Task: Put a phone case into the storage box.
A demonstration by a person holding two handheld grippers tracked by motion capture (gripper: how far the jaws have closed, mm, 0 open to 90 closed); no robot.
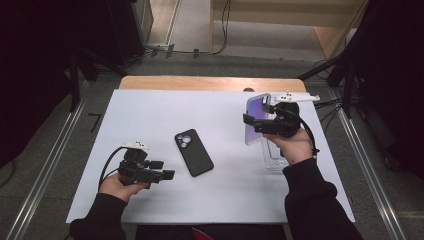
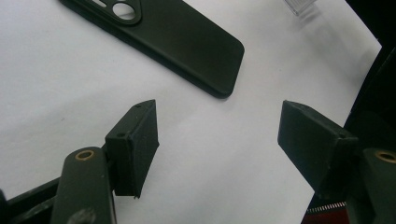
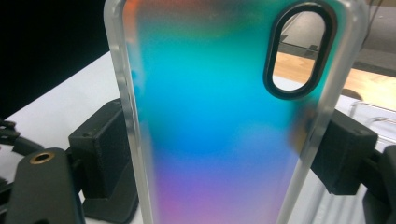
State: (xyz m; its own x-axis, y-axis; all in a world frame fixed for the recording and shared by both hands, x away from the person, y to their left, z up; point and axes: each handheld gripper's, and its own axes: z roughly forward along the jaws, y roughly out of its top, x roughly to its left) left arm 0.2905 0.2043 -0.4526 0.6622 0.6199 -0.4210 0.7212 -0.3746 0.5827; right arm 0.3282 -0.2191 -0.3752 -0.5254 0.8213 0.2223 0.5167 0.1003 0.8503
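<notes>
From the high view we see the right claw (image 1: 261, 123) at the far right of the white worktop (image 1: 150, 115), lifted clear of it and clamped across an iridescent case (image 1: 256, 119) that stands roughly upright. Just beneath the right hand (image 1: 295, 145) a clear tray (image 1: 274, 159) lies on the worktop. A black case (image 1: 194, 152) lies flat near the middle, camera cutout at its far end, well apart from the iridescent one. The left claw (image 1: 162, 170) sits at the near left, held low over the worktop by the left hand (image 1: 120, 186), pointing right toward the black case without touching it.

In the left gripper view we find the left claw (image 2: 217, 135) spread wide, with only bare worktop (image 2: 56, 84) between its jaws. The black case (image 2: 187, 42) lies beyond them, apart from both tips.

In the right gripper view the iridescent case (image 3: 215, 126) stands between the jaws of the right claw (image 3: 217, 149), its frosted edges pressed by a pad on each side. Its colour runs from teal at the top to violet at the bottom, and its oval cutout (image 3: 299, 49) sits at the upper right. Part of the clear tray (image 3: 373, 119) shows behind it on the right.
</notes>
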